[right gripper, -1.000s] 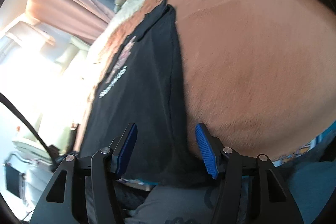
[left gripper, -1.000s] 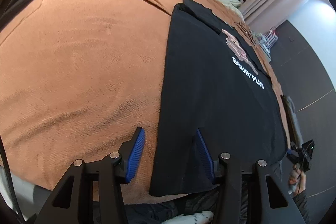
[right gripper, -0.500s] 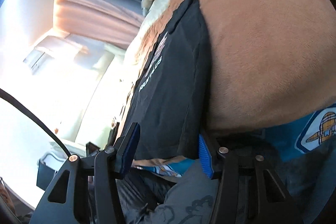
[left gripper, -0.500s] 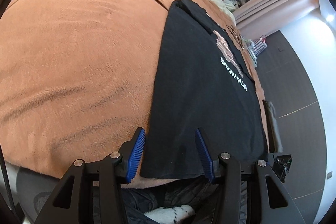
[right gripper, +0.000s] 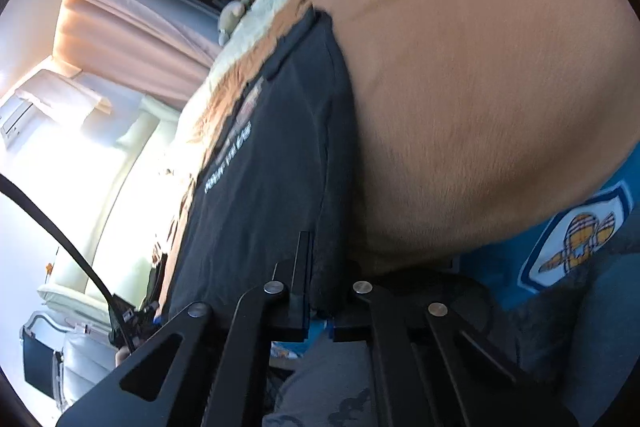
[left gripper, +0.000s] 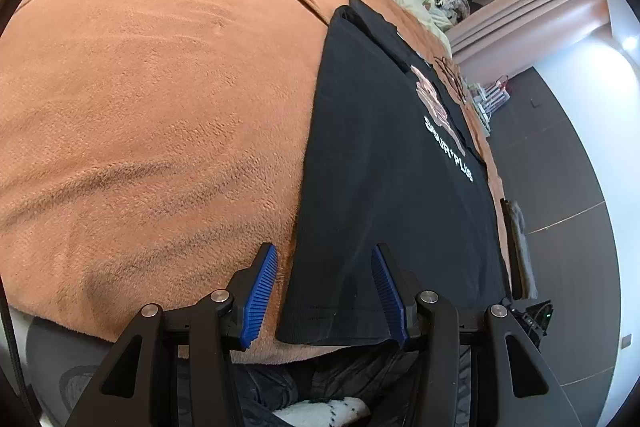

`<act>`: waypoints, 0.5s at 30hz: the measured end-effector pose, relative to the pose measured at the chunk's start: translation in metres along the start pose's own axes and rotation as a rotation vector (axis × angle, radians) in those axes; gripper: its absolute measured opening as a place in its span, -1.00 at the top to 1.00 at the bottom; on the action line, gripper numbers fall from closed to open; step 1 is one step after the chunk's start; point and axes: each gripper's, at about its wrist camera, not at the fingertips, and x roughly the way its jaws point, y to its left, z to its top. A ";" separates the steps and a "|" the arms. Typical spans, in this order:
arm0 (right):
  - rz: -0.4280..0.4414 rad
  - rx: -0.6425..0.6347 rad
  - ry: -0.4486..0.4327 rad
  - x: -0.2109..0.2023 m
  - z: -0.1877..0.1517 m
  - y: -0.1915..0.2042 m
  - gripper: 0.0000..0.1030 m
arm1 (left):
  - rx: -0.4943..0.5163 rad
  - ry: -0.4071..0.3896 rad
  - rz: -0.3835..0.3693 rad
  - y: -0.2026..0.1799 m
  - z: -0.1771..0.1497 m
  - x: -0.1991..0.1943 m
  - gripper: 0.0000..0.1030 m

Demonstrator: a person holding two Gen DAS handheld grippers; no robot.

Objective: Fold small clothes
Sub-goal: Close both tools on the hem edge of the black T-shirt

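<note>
Orange blanket (left gripper: pixel 152 99) covers bed; black T-shirt (left gripper: pixel 384 187) flat on it, hem nearest. Left tool (left gripper: pixel 324 291) wide, straddling hem corner. Right tool (right gripper: pixel 320 283) clamped on opposite corner. Advice: close left, lift both corners evenly, keep hem taut.

Orange blanket (left gripper: pixel 160 99), dark floor (left gripper: pixel 560 163), pink curtains (right gripper: pixel 132 19)

Matt cloth shirt (left gripper: pixel 384 187) – fuzzy fleece blanket (left gripper: pixel 160 107).
</note>
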 end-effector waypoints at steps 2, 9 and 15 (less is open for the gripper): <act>-0.001 0.016 -0.028 -0.011 0.003 -0.002 0.98 | -0.002 -0.001 -0.002 0.002 -0.001 -0.001 0.02; 0.048 0.038 -0.080 -0.012 -0.016 0.014 0.98 | -0.031 0.000 -0.040 0.002 -0.010 -0.002 0.08; 0.059 0.032 -0.097 0.007 -0.032 0.009 0.98 | -0.059 -0.035 -0.042 0.008 -0.014 -0.003 0.36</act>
